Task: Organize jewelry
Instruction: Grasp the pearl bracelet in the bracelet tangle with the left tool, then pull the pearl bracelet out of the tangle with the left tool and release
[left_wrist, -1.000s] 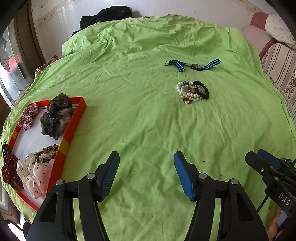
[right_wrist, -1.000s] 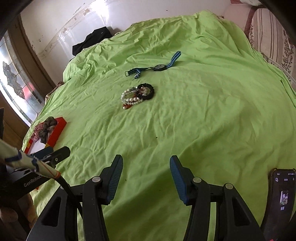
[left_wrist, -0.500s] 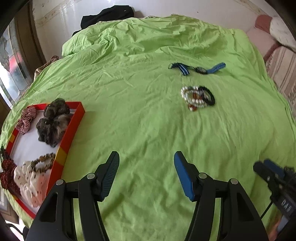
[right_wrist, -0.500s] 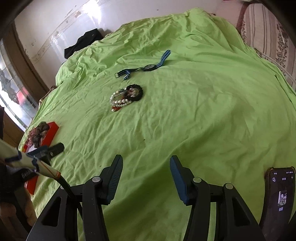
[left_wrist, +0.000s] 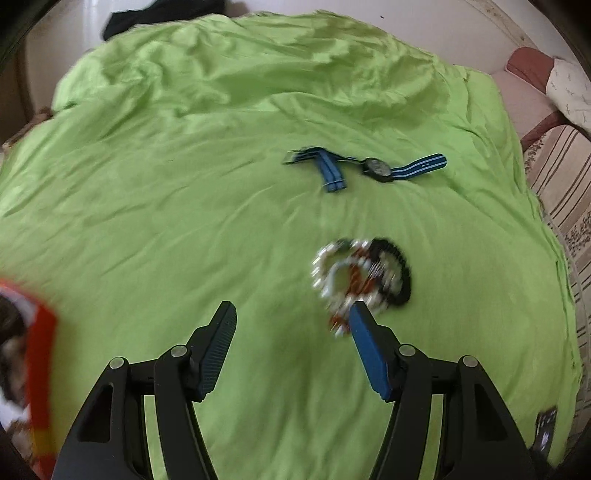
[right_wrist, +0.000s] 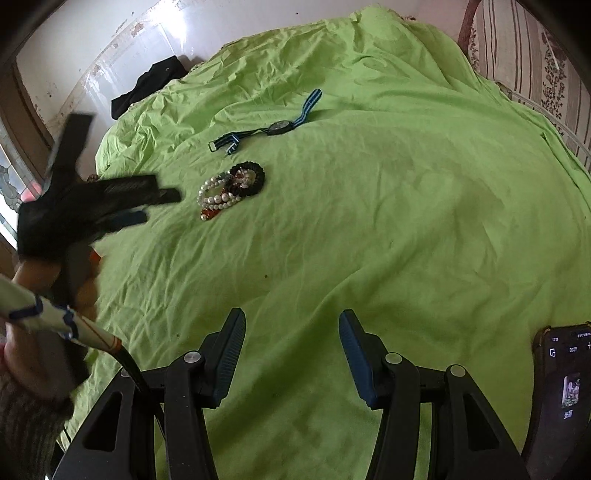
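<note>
A rumpled lime-green bedsheet (right_wrist: 369, 221) covers the whole bed, soft and creased, with a dark garment (right_wrist: 147, 86) bunched at the far edge by the wall and a phone (right_wrist: 563, 387) lying at the near right corner. In the middle sits a small heap of bracelets (right_wrist: 231, 188): round pearly beads, reddish-brown beads and a black ridged ring, all tangled together. Just beyond it lies a watch (right_wrist: 279, 127) on a flat blue striped fabric strap. The red-rimmed tray (left_wrist: 40, 350) shows at the far left, blurred.

The left gripper (left_wrist: 290, 314) is spread wide and empty, its right finger just reaching the near edge of the heap. The right gripper (right_wrist: 291, 325) is also wide and empty, well back from the jewelry.

The risk, as I see it, is the tangle: closing on one strand could drag the others along or drop them midway. The slack sheet could also bunch between the pads, and smooth beads may slip out.
</note>
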